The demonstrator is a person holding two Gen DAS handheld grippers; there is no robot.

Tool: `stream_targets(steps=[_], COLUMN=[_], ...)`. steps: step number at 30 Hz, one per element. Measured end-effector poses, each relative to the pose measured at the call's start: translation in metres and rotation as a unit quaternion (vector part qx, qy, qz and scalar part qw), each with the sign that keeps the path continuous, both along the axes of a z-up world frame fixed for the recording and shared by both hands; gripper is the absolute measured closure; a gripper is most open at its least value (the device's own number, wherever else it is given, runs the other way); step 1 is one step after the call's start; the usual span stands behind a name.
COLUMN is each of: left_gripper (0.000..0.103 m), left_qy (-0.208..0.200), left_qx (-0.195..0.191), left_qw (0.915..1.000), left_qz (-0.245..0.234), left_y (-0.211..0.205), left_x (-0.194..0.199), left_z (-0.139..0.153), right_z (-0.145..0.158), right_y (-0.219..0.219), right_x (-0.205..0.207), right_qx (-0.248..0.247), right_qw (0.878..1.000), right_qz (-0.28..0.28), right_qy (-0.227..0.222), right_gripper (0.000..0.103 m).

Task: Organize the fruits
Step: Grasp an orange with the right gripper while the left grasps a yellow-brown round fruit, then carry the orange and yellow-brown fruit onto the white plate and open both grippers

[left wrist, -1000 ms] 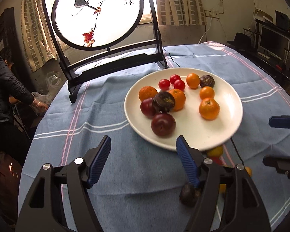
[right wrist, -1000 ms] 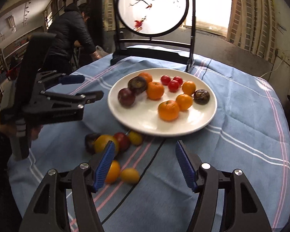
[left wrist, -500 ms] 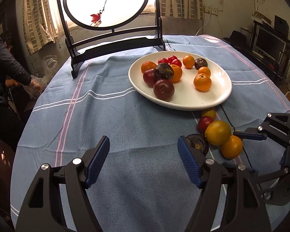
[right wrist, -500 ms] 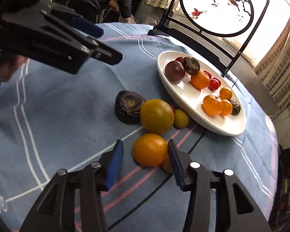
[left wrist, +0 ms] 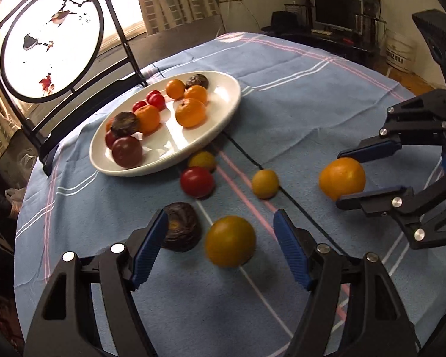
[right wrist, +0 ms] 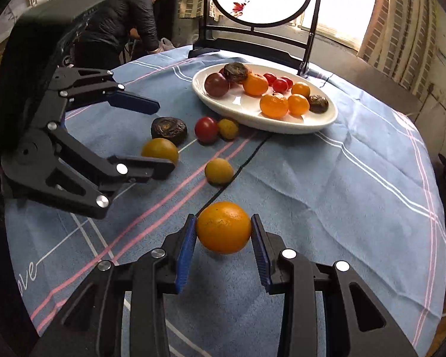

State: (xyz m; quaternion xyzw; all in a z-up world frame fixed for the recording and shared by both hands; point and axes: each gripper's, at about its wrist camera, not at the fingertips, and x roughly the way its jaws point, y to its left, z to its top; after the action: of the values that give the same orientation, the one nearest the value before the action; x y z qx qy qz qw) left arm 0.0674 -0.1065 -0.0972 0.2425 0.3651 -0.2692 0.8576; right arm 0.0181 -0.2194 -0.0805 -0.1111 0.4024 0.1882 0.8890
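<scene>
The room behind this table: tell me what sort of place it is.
Probably a lived-in home. A round table under a blue tablecloth holds a plate of fruit, a painted bird screen stands before curtained windows, and a monitor sits on a cluttered desk.

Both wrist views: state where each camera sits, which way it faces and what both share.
Left wrist: on the left gripper, facing down across the table; jaws open around a yellow-orange fruit, right gripper at the right.
Right wrist: on the right gripper, shut on an orange; left gripper at the left.
Shared: white plate, that orange, loose fruits.
</scene>
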Motion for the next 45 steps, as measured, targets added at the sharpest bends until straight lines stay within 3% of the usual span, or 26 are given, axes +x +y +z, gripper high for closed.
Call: stream_targets(steps=[1,3,6,10,14,17,21,26,36,45], left_gripper=[0.033,0.057,0.066,0.066,0.066,0.066,0.066,0.067,0.067,0.066], left_qy=[0.009,0.037,0.057,0.05,0.033,-0.003,-0.039,-0.069,-0.095,-0.094], left_qx=[0.006,0.017,0.014,0.017,-0.014,-0.05,-0.089,-0.107,-0.121,-0.111], left_qw=[0.9999,0.9992,0.9983,0.9985,0.9994,0.9978,0.9891,0.9788,0.9658,0.9649], left_qz=[-0.002,-0.001,-0.007,-0.013,0.0,0.045,0.11,0.16,0.209,0.218], left_y=[-0.005,-0.009,-0.006,-0.001,0.008,0.017,0.03,0.042,0.059,0.056], left_x=[0.003,0.01,0.01,0.001,-0.003,0.002,0.011,0.017,0.023,0.03], left_z=[-0.005,-0.016,-0.02,-0.018,0.004,0.032,0.064,0.087,0.101,0.095], right_z=[-0.001,-0.003,-0.006,-0.008,0.002,0.017,0.045,0.08,0.101,0.096], right_y=[-0.002,-0.005,-0.007,-0.009,-0.007,-0.002,0.007,0.022,0.032,0.032], right_x=[0.0,-0.001,0.002,0.005,0.007,0.007,0.007,0.006,0.012,0.022], right_qx=[0.004,0.009,0.017,0.024,0.038,0.054,0.089,0.114,0.132,0.127], right_qw=[1.0,1.0,1.0,1.0,0.999,0.997,0.993,0.987,0.982,0.984], right_qz=[-0.003,-0.006,-0.008,-0.014,-0.027,-0.034,-0.038,-0.027,-0.024,-0.031], right_qy=[0.001,0.0,0.003,0.004,-0.01,-0.032,-0.068,-0.108,-0.13,-0.121], right_gripper=[0.066,0.066,0.066,0.066,0.066,0.066,0.066,0.066,0.066,0.066])
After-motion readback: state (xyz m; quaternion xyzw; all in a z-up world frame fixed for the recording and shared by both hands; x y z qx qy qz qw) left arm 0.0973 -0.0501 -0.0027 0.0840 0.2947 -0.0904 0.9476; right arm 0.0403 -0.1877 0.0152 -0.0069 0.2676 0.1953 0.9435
